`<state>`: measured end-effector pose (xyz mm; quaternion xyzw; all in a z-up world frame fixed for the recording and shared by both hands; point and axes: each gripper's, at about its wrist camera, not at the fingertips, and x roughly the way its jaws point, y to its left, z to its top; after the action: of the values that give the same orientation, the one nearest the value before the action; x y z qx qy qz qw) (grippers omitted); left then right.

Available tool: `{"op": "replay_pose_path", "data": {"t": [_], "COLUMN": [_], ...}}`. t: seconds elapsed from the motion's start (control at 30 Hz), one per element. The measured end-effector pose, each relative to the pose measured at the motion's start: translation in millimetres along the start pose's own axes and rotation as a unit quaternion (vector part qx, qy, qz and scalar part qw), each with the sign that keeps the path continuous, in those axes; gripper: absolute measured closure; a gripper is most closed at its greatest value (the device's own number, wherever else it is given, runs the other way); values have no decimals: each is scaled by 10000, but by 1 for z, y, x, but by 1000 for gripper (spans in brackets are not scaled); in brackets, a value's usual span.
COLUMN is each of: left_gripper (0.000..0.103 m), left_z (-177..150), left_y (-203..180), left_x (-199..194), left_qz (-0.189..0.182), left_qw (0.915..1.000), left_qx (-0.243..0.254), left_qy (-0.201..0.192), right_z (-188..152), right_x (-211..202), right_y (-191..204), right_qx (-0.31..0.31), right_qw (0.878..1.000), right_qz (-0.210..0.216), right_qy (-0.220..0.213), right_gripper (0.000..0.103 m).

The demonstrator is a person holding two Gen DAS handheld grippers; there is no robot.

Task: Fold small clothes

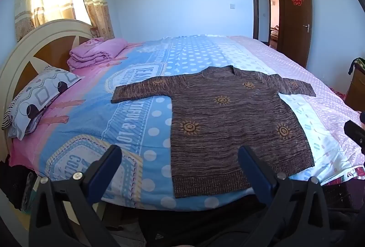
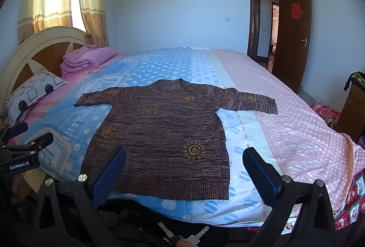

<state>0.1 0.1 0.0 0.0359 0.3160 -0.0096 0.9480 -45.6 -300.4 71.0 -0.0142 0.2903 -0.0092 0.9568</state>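
In the left wrist view, the left gripper (image 1: 180,155) has its jaws spread wide and empty above the near edge of the bed (image 1: 141,110), where the sweater (image 1: 228,121) lies flat. In the right wrist view, the right gripper (image 2: 184,158) also has spread, empty jaws, near the sweater's hem.

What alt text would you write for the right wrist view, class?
A brown knitted sweater with orange sun motifs lies flat, sleeves spread, on a bed's blue and pink dotted sheet. The right gripper hangs open before its hem, empty.
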Motion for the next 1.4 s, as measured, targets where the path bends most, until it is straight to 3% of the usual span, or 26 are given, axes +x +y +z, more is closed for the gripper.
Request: {"op": "replay_pose_path", "data": {"t": [0.33,1.4], "left_gripper": [0,0], "left_z": [-1,1], "left_y": [1,12], "left_x": [1,5], "left_qz": [172,205], "left_qw": [9998,9998], "left_qx": [37,-49], "left_qy": [-27,-12], "right_z": [-3,-6], "right_x": [5,12], "right_y": [4,-4], "right_qx": [4,129], "right_qw": [10000,9997], "right_qz": [-4,102], "right_qy": [89,181], "right_gripper": [1,1]}}
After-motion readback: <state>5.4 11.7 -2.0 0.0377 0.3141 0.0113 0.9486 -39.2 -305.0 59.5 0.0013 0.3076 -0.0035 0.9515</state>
